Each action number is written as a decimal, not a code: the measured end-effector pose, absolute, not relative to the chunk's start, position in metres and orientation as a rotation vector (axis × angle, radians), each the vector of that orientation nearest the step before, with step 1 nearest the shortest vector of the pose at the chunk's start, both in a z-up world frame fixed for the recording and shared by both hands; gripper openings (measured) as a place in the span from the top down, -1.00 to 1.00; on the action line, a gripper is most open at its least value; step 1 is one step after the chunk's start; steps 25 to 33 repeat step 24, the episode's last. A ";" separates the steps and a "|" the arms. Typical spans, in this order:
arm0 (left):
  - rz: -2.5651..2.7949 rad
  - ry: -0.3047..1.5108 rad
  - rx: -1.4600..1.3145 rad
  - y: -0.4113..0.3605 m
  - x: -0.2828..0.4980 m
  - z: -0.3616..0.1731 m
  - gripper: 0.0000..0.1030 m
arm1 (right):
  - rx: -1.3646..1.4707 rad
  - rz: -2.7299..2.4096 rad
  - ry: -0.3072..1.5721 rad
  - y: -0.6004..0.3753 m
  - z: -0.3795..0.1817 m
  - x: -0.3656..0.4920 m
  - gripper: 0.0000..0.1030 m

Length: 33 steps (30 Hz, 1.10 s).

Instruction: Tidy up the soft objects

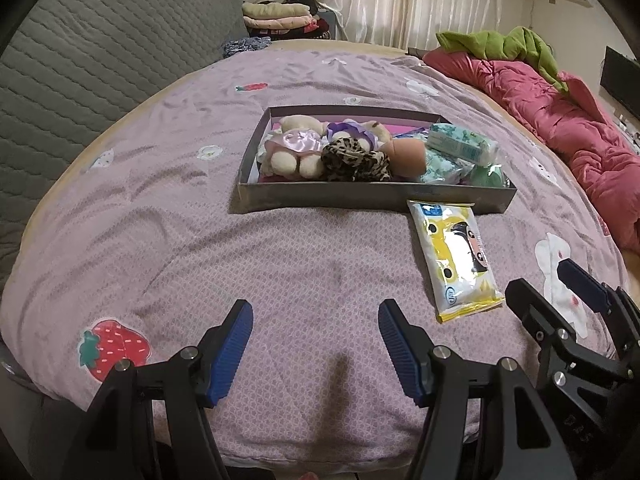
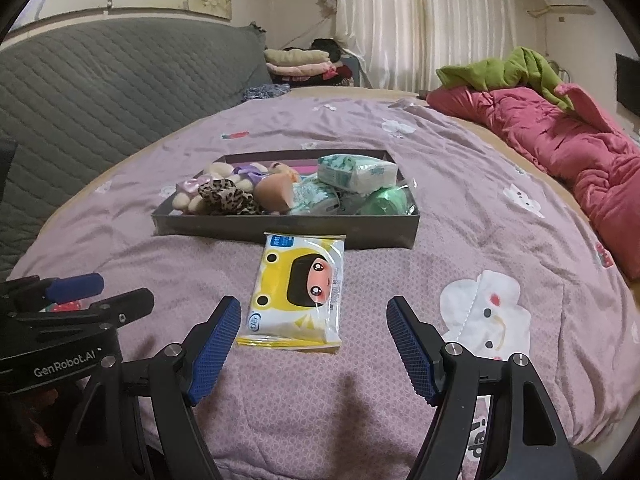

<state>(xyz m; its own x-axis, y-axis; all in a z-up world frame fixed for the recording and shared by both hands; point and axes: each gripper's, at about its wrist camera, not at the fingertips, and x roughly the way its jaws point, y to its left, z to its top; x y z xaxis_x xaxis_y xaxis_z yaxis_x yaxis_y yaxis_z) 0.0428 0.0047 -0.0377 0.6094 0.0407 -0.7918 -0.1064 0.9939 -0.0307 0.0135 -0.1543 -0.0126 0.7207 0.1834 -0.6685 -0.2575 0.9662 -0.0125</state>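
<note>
Mostly done, judging from the layout: a shallow grey tray on the lilac bedspread, already packed with soft things. Inside, from the right wrist view: pale plush toys with satin bows at the left end, a leopard-print cloth in front of them, a tan rounded item mid-tray, 2 or more green-patterned tissue packs and a green bagged bundle at the right end. Left outside: 1 yellow cartoon tissue pack, flat on the bedspread, far end touching or just beside the tray's near wall. Right gripper wide open, empty, low over the bed, the pack's near edge lying between its blue pads. Left gripper likewise spread wide and holding nothing, above bare quilt, well to the left of the pack. Probably 1 pick and 1 placement remaining, with little free room in the tray. Elsewhere, untouched: a red quilt and green garment along the right edge, folded clothes behind.
</note>
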 end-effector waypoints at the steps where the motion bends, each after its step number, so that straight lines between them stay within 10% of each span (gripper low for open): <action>1: 0.087 0.915 -0.079 0.005 0.043 -0.038 -0.26 | -0.112 0.243 0.727 -0.154 -0.013 0.013 -0.49; 33: 0.094 0.950 -0.098 0.012 0.046 -0.047 -0.26 | -0.106 0.240 0.737 -0.154 -0.015 0.014 -0.49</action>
